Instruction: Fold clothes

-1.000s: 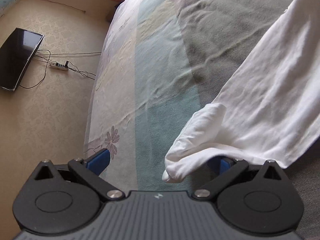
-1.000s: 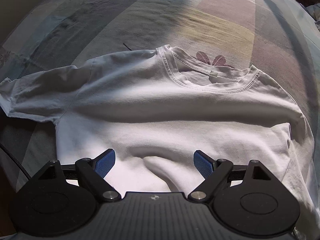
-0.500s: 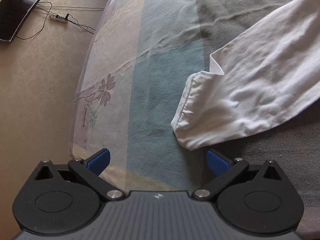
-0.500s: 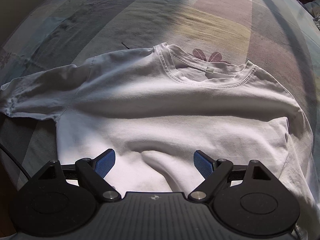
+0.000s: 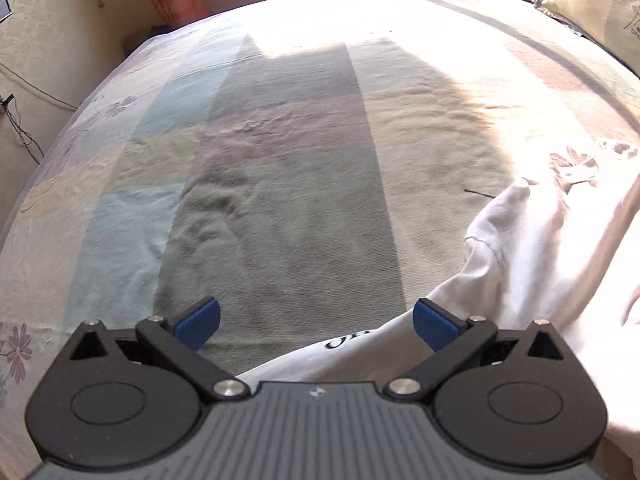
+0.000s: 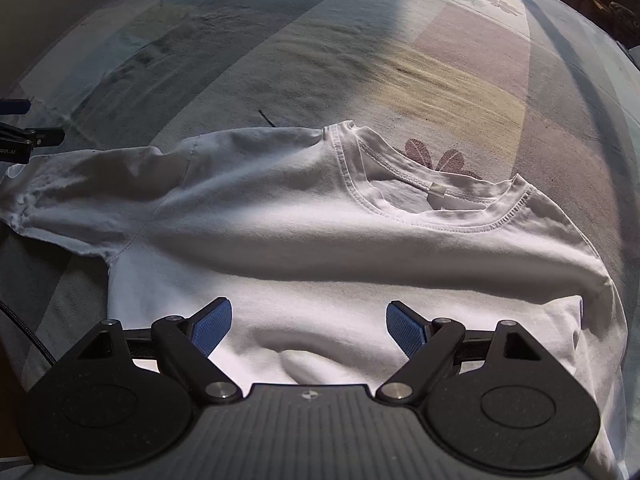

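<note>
Shirt flat on bed, both grippers released

White T-shirt (image 6: 320, 248) lies spread on the striped bedspread (image 6: 400, 60), front side up, collar (image 6: 424, 204) pointing away from the right wrist camera. One sleeve (image 6: 92, 196) extends flat to the left of that view; the opposite side appears folded in over the body, with a raised crease running across the chest. A small pucker of cloth sits at the near edge, between the blue pads.

Right gripper (image 6: 308, 326) hovers over the lower part of the shirt, jaws spread wide, nothing between them. Whether the pads touch the fabric cannot be told.

Left gripper (image 5: 316, 320) is likewise spread and empty. It points across the bare bedspread (image 5: 280, 200), with the shirt (image 5: 540, 248) bunched to its right; an edge of white cloth (bearing dark printed letters, not legible) passes just beneath the right-hand pad (image 5: 434, 322). A tip of this gripper (image 6: 24, 136) shows at the left border of the right wrist view, just beside the sleeve end.

Pillow (image 5: 600, 4) rests at the far right corner of the bed. Cables (image 5: 16, 128) trail on the floor to the left.
</note>
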Demonstrator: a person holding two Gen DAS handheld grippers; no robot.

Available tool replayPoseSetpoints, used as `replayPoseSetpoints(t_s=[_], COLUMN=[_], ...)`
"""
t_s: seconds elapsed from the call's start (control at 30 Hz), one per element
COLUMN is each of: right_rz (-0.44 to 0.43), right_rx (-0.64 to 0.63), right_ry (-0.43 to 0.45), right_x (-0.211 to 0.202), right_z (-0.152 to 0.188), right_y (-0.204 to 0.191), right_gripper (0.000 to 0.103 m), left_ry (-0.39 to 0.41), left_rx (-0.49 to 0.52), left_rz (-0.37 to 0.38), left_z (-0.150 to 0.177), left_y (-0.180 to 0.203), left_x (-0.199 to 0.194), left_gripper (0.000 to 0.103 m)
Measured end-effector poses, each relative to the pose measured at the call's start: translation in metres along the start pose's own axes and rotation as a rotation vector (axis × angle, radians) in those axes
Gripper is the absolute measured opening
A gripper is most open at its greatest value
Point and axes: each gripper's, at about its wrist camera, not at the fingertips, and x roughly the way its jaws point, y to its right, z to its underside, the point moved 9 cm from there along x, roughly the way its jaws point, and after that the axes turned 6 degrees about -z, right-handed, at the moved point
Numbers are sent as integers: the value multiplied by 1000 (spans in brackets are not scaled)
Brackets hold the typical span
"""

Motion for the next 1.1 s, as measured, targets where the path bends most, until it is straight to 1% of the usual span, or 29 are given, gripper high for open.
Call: replayPoseSetpoints(t_s=[0.03,0.1,0.13,0.17,0.23,0.3,0.4,0.5,0.57,0.63,0.67,0.73,0.8,0.83,0.93,1.0,1.1], right_rz=[2,5,5,-6,-36,-66,-111,-159,-187,-195,-197,-198,-192,-190,-177,-156,-123], right_rx=[-17,-49,-62,-69,-75,-82,-85,-61,-50,-80,-100,-156,-208,-218,-244,-254,-268], right_ry=[8,26,38,49,70,91,112,86,44,3,-18,-56,-65,-61,-36,13,85], right_x=[1,4,8,12,23,33,51,77,94,102,105,107,103,101,91,78,58], right_z=[-6,-17,-23,-32,-54,-76,-105,-122,-124,-118,-114,-106,-100,-100,-105,-116,-132], right_y=[3,10,17,22,30,38,49,54,55,49,45,36,27,25,20,21,21], right_gripper=[83,74,71,67,62,60,61,61,61,60,57,48,16,11,7,7,7], left_ry=[17,35,32,17,-18,-59,-105,-153,-178,-205,-216,-233,-237,-237,-237,-230,-199], left_rx=[20,51,52,34,-13,-68,-120,-148,-153,-159,-167,-182,-191,-195,-212,-215,-220], left_rz=[40,65,79,96,125,148,172,185,186,185,187,190,192,194,202,198,166], left_z=[-6,-11,-10,-8,1,13,31,48,57,66,69,73,73,73,70,68,61], left_y=[15,37,45,50,56,58,61,64,66,67,67,68,67,67,65,62,53], left_x=[2,5,5,6,6,7,5,6,9,12,14,16,15,14,11,10,9], left_gripper=[102,102,102,102,102,102,102,102,102,102,102,102,102,102,102,102,102])
